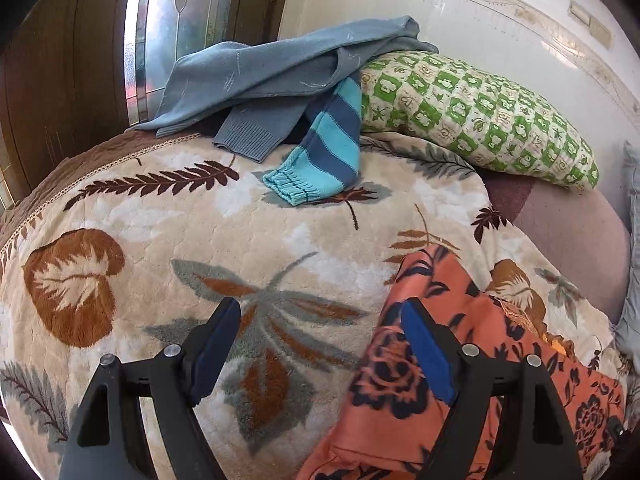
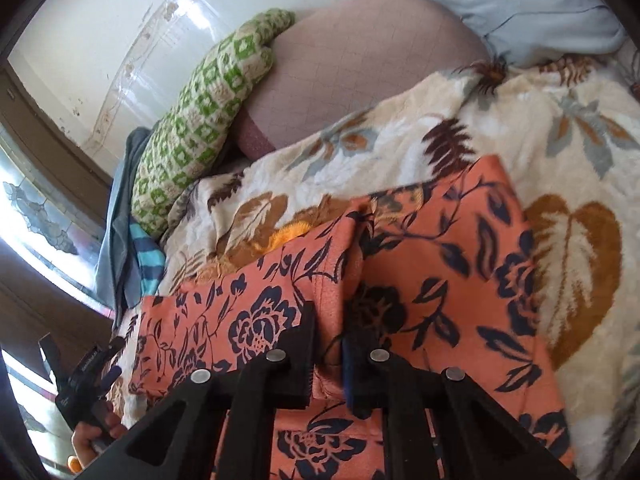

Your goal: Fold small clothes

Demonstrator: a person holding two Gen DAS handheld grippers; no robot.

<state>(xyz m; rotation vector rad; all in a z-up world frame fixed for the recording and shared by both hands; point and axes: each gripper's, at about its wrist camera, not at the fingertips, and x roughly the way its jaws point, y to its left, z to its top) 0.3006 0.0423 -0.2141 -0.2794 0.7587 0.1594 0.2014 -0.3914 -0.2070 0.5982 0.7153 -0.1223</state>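
Your right gripper (image 2: pixel 326 354) has its fingers pinched nearly closed on a ridge of the orange floral garment (image 2: pixel 432 264), which lies partly folded on the leaf-print blanket (image 1: pixel 160 216) of the bed. Your left gripper (image 1: pixel 320 344) hangs wide open and empty beside it. The grey-blue sweater (image 1: pixel 256 76) and striped sleeve (image 1: pixel 324 148) near the green checked pillow (image 1: pixel 480 116) look unfolded, so most work remains.

1. A bed carries everything, covered by a cream blanket (image 1: pixel 168 216) printed with brown and grey leaves
2. An orange flowered garment (image 1: pixel 472 364) lies flat on the blanket
3. Beyond the garment lie a grey-blue sweater (image 1: pixel 256 80) and a striped sleeve (image 1: pixel 328 140)
4. A green checked pillow (image 1: pixel 480 116) lies beside the sweater
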